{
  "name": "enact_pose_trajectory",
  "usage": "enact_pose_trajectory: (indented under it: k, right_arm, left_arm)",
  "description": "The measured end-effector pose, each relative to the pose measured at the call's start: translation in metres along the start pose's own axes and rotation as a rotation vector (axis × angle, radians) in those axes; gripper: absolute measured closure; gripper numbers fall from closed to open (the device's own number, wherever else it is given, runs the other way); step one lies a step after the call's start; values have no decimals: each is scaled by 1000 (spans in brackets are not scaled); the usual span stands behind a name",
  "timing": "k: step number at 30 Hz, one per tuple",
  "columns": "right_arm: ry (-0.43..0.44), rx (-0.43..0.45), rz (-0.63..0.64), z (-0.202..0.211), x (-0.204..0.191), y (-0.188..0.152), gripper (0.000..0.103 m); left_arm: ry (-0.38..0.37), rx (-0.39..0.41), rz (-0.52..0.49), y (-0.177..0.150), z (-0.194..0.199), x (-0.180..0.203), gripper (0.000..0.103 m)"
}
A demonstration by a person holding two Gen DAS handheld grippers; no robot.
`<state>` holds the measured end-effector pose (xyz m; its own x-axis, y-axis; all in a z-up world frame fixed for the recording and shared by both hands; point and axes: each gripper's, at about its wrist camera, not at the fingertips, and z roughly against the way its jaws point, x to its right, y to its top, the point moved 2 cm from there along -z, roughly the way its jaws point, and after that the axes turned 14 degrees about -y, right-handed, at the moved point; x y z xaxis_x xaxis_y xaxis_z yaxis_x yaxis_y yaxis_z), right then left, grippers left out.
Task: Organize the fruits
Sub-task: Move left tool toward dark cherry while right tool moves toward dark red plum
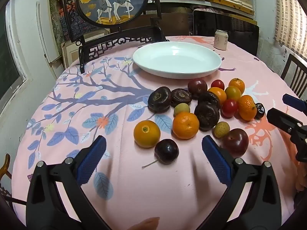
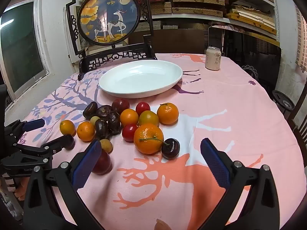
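A pile of small fruits lies on the pink tablecloth: oranges point(image 1: 185, 125), red cherry tomatoes point(image 1: 229, 108), dark water chestnuts point(image 1: 206, 115), plums point(image 1: 235, 142) and dark cherries point(image 1: 166, 151). An empty white plate point(image 1: 176, 59) stands behind the pile; it also shows in the right wrist view point(image 2: 141, 78). My left gripper point(image 1: 153, 149) is open and empty, with a cherry between its fingers. My right gripper point(image 2: 150, 153) is open and empty just in front of a large orange point(image 2: 148, 138) and a cherry point(image 2: 170, 148).
A pale drink can point(image 1: 221, 39) stands at the back right of the table point(image 2: 239, 115). A dark carved stand with a round deer picture point(image 1: 113, 2) stands at the table's far left edge. Chairs point(image 1: 293, 74) stand at the right.
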<state>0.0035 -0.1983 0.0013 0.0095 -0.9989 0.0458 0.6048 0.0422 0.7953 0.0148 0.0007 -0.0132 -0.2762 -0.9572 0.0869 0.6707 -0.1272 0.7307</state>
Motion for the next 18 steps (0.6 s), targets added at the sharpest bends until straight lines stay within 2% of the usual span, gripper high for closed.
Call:
enact_pose_trajectory:
  k: [18]
  right_arm:
    - [35, 4, 2, 1, -2, 0, 1]
  left_arm:
    - [6, -9, -8, -2, 0, -1, 2]
